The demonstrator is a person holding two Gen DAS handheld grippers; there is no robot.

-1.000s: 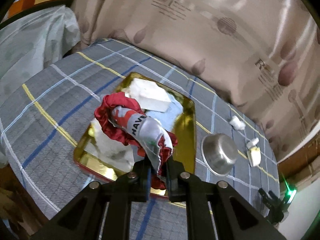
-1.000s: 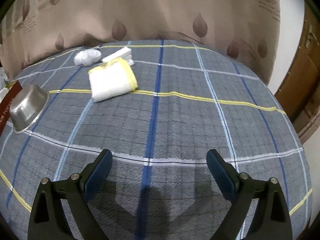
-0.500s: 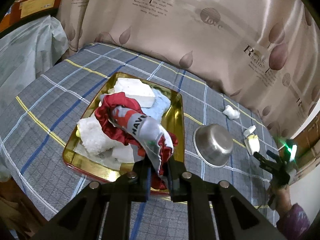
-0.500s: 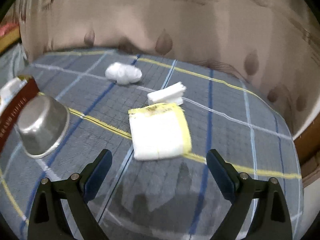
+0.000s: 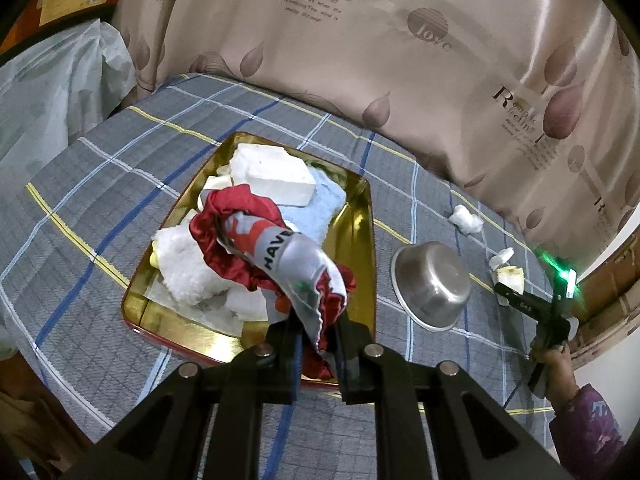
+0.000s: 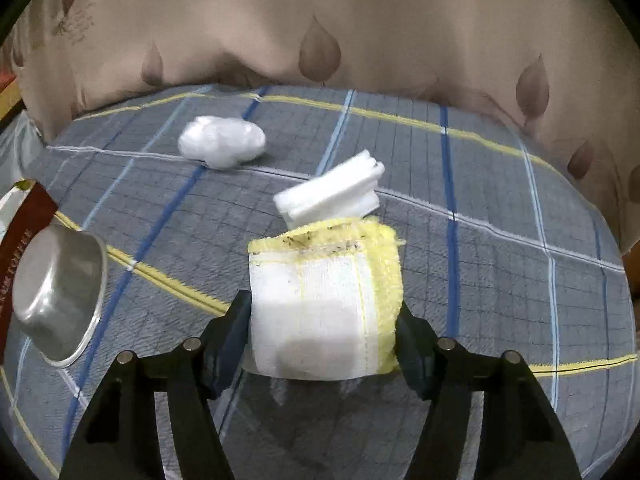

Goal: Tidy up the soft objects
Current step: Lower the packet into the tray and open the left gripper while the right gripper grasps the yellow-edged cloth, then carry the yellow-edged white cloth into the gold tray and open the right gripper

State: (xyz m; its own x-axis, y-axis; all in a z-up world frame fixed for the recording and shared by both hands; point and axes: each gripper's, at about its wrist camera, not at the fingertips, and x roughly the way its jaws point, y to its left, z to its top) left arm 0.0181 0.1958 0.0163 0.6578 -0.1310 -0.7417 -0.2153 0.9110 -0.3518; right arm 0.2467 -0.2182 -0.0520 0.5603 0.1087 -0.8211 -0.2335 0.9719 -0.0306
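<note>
My left gripper (image 5: 316,330) is shut on a red and grey cloth (image 5: 280,252) and holds it above the gold tray (image 5: 356,216). The tray holds a white foam block (image 5: 276,174), a white towel (image 5: 184,268) and a light blue cloth (image 5: 320,204). My right gripper (image 6: 322,330) is open, its fingers either side of a folded white cloth with yellow edges (image 6: 320,300) that lies on the table. A white foam piece (image 6: 332,194) and a white cotton ball (image 6: 222,146) lie beyond it.
An upturned steel bowl (image 6: 56,296) lies left of the right gripper, next to the tray's red side (image 6: 20,232); it also shows in the left wrist view (image 5: 434,284). A beige curtain (image 5: 400,60) backs the checked tablecloth (image 6: 500,240). A plastic-covered heap (image 5: 52,92) stands at the left.
My right gripper has moved forward to the yellow-edged cloth, which now sits between its open fingers. My left gripper has risen and pulled back a little with the red cloth.
</note>
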